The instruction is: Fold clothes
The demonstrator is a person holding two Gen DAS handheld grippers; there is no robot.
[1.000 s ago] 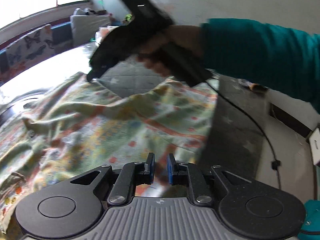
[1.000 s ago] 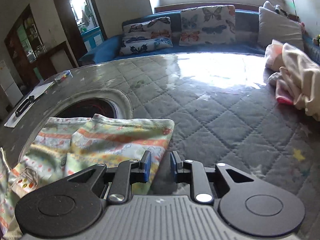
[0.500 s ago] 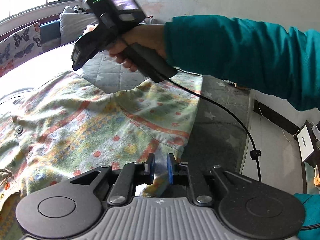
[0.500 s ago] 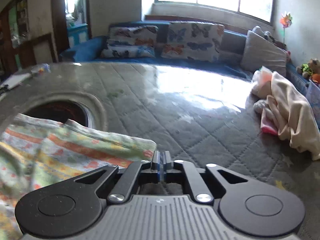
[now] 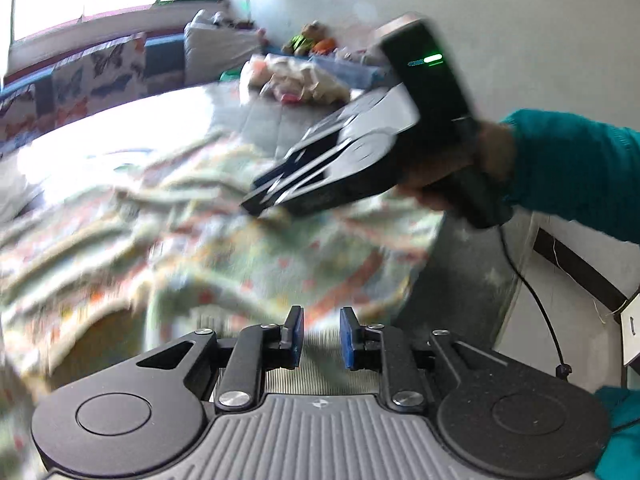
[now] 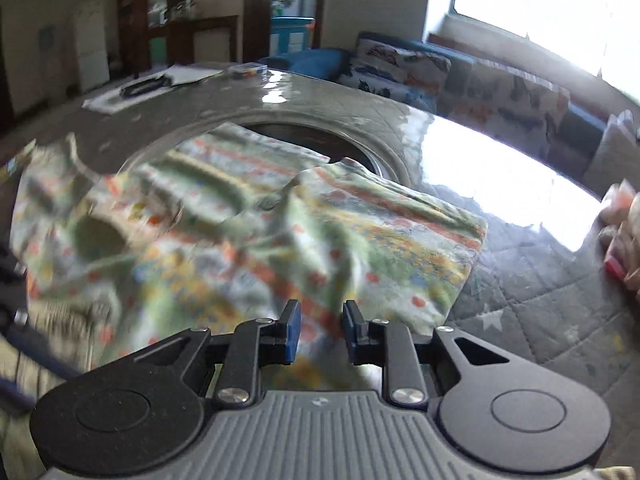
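Right wrist: floral garment (image 6: pixel 280 240) rumpled, partly folded; blurred.

Bright windows (image 6: pixel 540 8) light a blue sofa (image 6: pixel 320 62) with butterfly cushions (image 6: pixel 404 66) and dark wooden cabinet (image 6: pixel 176 20).

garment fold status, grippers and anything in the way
Left gripper open, empty. Right gripper open over floral garment. Garment rumpled on quilted table. Nothing blocking.

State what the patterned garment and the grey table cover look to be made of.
Patterned garment: soft woven or knit cloth, probably cotton, matte; it creases and drapes limply. Grey table cover: quilted fabric under a glossy, likely clear plastic layer, judging by diamond stitching and strong window glare.
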